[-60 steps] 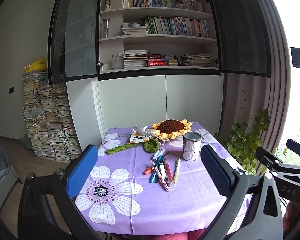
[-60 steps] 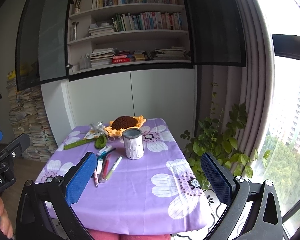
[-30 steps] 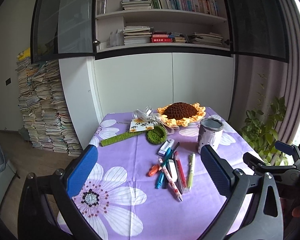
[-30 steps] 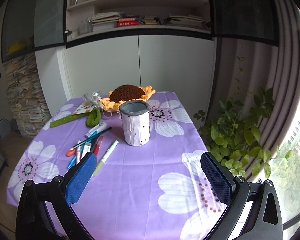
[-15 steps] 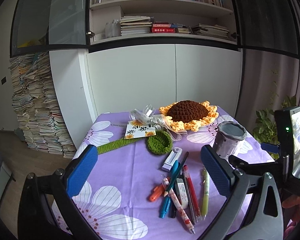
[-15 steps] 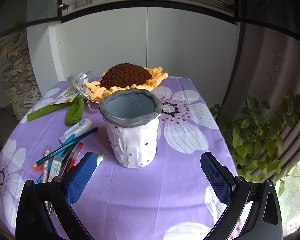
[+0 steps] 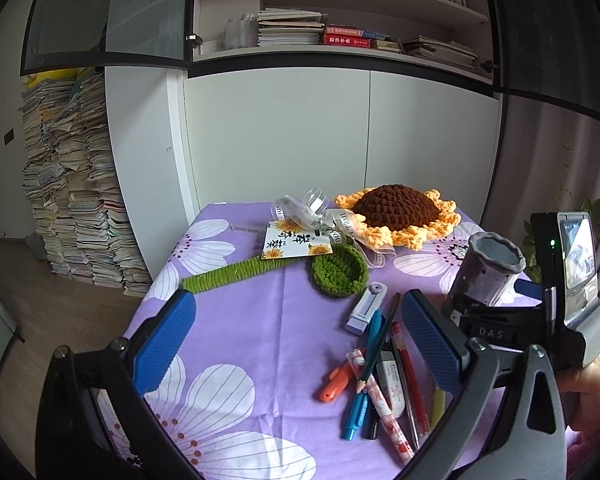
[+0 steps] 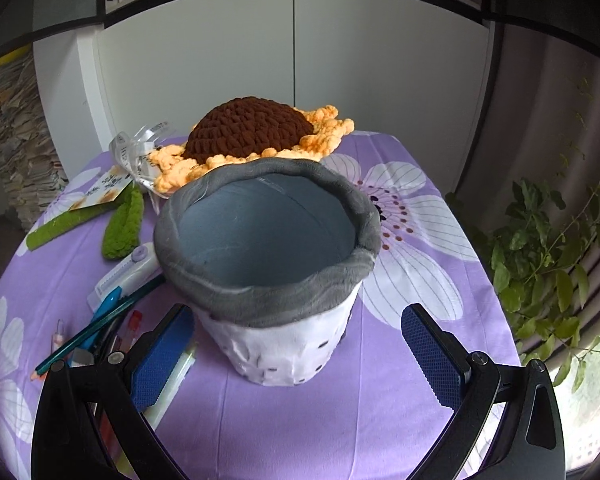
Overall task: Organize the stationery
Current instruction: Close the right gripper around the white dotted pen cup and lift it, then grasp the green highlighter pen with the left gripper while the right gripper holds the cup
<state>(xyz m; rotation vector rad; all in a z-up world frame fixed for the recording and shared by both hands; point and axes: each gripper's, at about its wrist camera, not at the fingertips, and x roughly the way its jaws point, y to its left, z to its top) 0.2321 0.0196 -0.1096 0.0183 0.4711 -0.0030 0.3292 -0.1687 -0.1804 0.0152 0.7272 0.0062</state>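
Purple floral cloth (image 7: 260, 336), grey-rimmed white cup (image 8: 284, 344).

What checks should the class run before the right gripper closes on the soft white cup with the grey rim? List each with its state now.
1. Right gripper open wide enough for the cup: ok, both blue pads stand apart.
2. Soft white cup with the grey rim centred between the fingers: ok, roughly; it sits just ahead of them.
3. Cup upright and empty: ok, the grey-blue inside shows nothing.
4. Path clear: not ok, a yellow-green pen lies beside the left pad.
5. Left gripper free: ok, open and holding nothing above the purple flowered tablecloth.
6. Loose pile of pens within reach: ok, it lies near the cup.
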